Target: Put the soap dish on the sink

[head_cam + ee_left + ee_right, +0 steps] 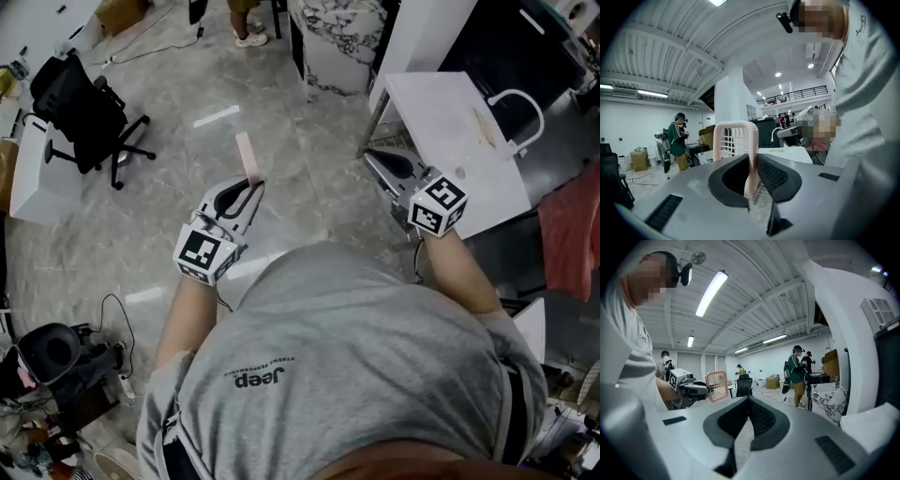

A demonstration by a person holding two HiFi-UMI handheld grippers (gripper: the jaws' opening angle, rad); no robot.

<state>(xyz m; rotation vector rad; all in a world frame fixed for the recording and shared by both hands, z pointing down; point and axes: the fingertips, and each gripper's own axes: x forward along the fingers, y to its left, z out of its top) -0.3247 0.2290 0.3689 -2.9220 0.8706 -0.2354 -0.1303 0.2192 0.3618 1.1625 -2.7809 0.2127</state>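
The soap dish (247, 157) is a pink-rimmed tray with a white grid. It stands on edge between the jaws of my left gripper (246, 192), which is shut on it above the floor. In the left gripper view the soap dish (736, 140) rises upright from my left gripper (752, 187). The right gripper view shows the soap dish (716, 385) off to the left. My right gripper (384, 169) is near the corner of the white counter (441, 122), where a curved faucet (521, 103) stands. The jaws of my right gripper (749, 401) meet with nothing between them.
A black office chair (89, 117) stands on the marble floor at the left. A marble-patterned block (337, 37) sits beyond the counter. Cables and gear (56, 361) lie at the lower left, and a red cloth (572, 225) hangs at the right. A person (677, 140) stands further off.
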